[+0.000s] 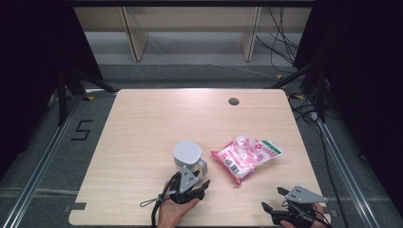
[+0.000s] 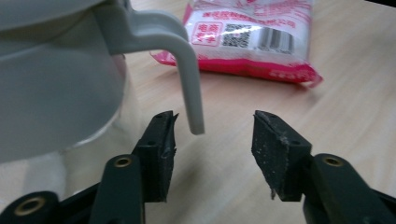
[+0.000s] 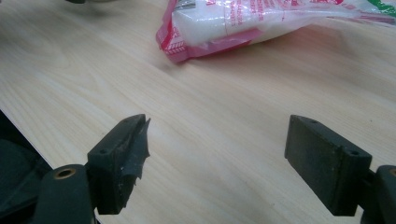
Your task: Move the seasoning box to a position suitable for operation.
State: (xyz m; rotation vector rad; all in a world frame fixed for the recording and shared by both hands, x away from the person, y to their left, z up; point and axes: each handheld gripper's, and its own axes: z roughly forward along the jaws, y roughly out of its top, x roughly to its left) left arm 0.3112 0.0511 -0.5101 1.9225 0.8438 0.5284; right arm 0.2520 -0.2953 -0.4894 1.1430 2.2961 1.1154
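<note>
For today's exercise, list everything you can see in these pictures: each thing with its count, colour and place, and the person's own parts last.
Jug: one, grey lid and handle over a clear body, near the middle of the table's front half, just ahead of the left claw.
Jug handle: one, grey, hanging down between the left claw's fingers, nearer one of them, not pinched.
Bag: one, pink and white, sealed, lying flat to the right of the jug.
Table: one, light wood, with a round cable hole near the far edge.
Left claw: one, black, jaws apart around the handle's tip.
Right claw: one, black, jaws wide open over bare table near the bag.
Hands: two, at the table's near edge, left, right.
</note>
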